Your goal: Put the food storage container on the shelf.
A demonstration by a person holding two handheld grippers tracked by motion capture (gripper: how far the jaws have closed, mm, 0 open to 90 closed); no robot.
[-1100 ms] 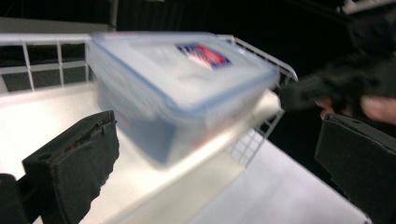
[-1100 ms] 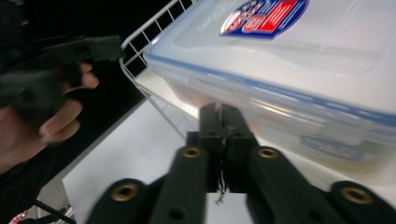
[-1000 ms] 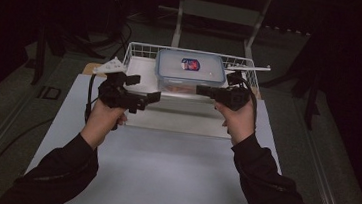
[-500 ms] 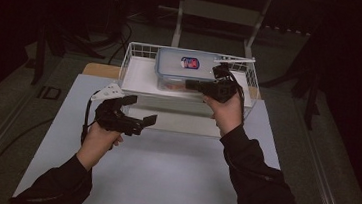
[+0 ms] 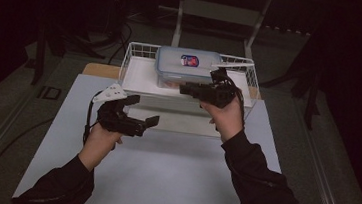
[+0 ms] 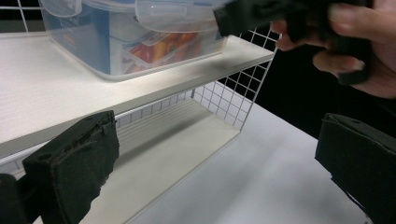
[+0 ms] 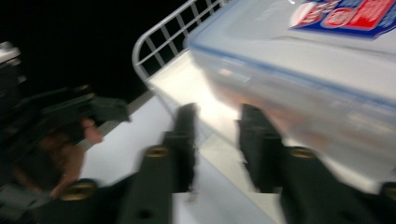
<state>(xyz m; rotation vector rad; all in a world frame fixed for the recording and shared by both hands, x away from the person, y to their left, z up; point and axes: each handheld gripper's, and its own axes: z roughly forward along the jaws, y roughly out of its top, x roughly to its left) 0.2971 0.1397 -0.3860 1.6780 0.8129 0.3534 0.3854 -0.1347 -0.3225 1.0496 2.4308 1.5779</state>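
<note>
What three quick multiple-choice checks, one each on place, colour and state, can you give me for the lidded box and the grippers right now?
1. Where does the plastic container stand?
A. on the upper shelf of the wire rack
B. on the white tabletop
C. on the floor

2. What colour trims the container's lid rim?
A. green
B. blue
C. yellow

3. How do the left gripper's jaws stand?
A. shut on the container
B. shut on the rack's wire
C. open, nothing between them

Answers: 1 A, the left gripper view shows it on the white board above the lower level. 2 B, the right gripper view shows a blue edge. 3 C, its pads stand wide apart over bare table.
</note>
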